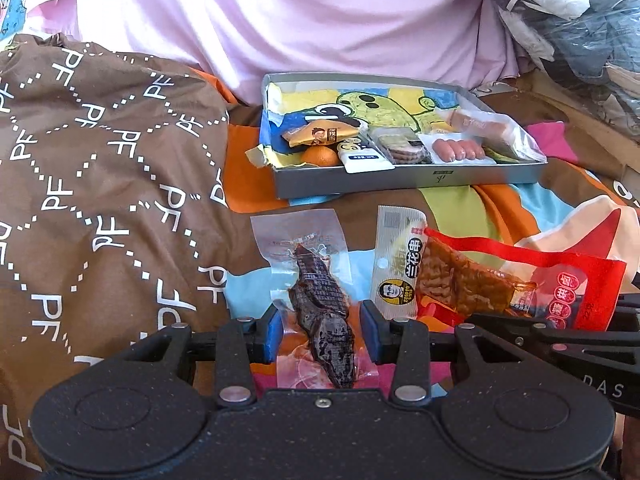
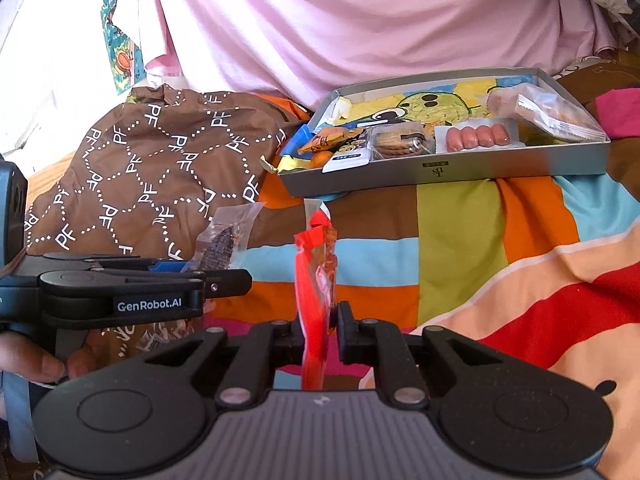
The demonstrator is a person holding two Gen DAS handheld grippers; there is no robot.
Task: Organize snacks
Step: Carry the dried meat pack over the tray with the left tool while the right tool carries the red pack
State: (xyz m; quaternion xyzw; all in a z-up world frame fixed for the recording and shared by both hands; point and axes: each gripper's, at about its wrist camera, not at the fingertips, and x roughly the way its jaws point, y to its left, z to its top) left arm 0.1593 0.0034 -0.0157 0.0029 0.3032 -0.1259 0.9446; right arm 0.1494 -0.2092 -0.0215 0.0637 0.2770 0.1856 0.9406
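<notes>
In the left wrist view my left gripper [image 1: 322, 330] is shut on a clear vacuum pack of dark dried meat [image 1: 320, 292], its blue pads pressing both sides. The right wrist view shows that pack [image 2: 224, 240] sticking out of the left gripper [image 2: 188, 268]. My right gripper [image 2: 320, 328] is shut on a red snack packet [image 2: 314, 280] seen edge-on; that red packet [image 1: 572, 276] lies beside a silver-ended packet of brown strips [image 1: 400, 256]. A grey box tray [image 1: 400, 182] [image 2: 440, 168] beyond holds sausages [image 1: 456, 150], biscuits [image 1: 400, 146], an orange [image 1: 320, 156] and other packets.
Everything rests on a colourful striped bedspread [image 2: 460, 240]. A bunched brown cloth printed with "PF" [image 1: 100, 180] rises at the left. Pink fabric [image 1: 280, 20] hangs behind the tray. Dark bags and plastic [image 1: 580, 20] pile up at the far right. A hand [image 2: 32, 360] holds the left gripper.
</notes>
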